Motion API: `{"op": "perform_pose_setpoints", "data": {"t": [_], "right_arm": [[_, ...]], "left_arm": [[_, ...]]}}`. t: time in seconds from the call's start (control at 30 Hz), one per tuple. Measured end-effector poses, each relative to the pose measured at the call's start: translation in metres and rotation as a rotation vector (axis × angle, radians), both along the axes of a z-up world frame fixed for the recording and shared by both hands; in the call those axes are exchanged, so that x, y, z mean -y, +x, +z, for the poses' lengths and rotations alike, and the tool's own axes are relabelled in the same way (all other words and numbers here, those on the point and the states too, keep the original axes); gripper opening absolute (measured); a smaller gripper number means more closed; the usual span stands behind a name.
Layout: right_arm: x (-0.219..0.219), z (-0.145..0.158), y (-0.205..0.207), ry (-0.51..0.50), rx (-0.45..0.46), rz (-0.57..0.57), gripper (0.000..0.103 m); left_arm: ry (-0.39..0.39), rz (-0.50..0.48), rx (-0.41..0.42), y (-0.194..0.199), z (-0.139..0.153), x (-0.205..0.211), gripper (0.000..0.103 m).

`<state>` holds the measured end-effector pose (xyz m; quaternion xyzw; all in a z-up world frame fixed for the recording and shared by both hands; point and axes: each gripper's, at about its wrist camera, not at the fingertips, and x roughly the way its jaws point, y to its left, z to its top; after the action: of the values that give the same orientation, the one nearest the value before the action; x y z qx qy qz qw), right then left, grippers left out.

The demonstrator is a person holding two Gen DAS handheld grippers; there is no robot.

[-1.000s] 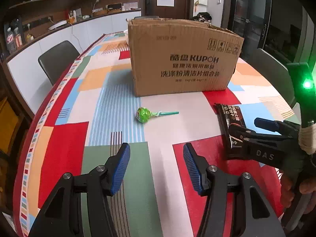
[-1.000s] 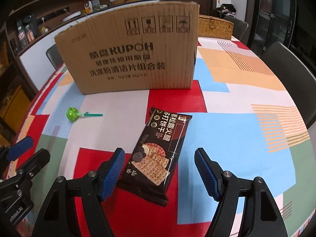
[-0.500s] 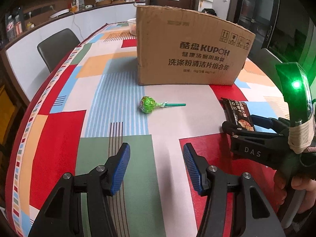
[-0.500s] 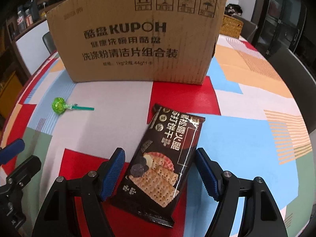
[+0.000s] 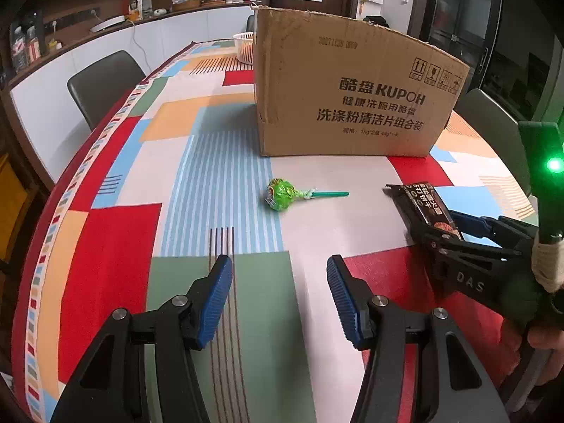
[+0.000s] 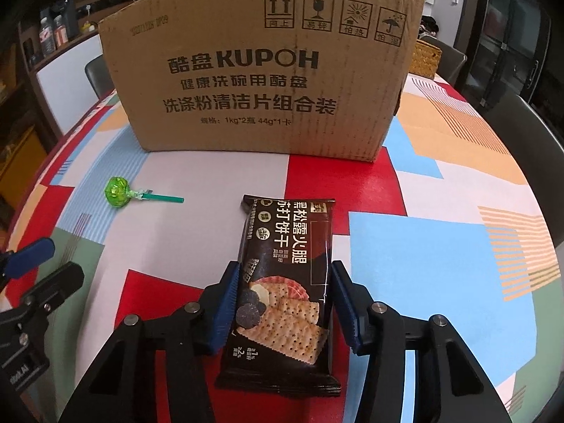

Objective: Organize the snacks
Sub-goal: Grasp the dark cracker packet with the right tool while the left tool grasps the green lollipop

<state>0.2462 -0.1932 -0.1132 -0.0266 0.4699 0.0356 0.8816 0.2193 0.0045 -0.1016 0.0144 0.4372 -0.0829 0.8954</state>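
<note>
While its jaws are closing, the right gripper (image 6: 282,299) straddles a black soda-cracker packet (image 6: 285,282) lying flat on the patchwork tablecloth (image 6: 423,253), blue pads at the packet's edges. Behind it stands a cardboard box (image 6: 261,81) printed "KUPOH". Nearby, the left gripper (image 5: 279,299) hangs partly open and empty, short of the green lollipop (image 5: 282,194).
</note>
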Motion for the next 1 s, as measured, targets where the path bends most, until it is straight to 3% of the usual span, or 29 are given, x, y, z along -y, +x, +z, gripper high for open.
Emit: {"op": "perform_pose_setpoints", "data": {"t": [0.33, 0.5, 0.77, 1.0], "right_arm": [[-0.015, 0.024, 0.001, 0.053, 0.029, 0.051, 0.051], [-0.025, 0.033, 0.011, 0.066, 0.051, 0.058, 0.051], [-0.031, 0.033, 0.026, 0.077, 0.05, 0.049, 0.051], [-0.029, 0.027, 0.023, 0.064, 0.041, 0.037, 0.051]], "left_arm": [[0.062, -0.114, 0.052, 0.024, 0.009, -0.001, 0.056], [0.1, -0.156, 0.034, 0.051, 0.004, 0.001, 0.056], [0.004, -0.175, -0.042, 0.082, -0.011, -0.006, 0.056], [0.012, -0.213, -0.063, 0.094, -0.023, 0.0, 0.056]]}}
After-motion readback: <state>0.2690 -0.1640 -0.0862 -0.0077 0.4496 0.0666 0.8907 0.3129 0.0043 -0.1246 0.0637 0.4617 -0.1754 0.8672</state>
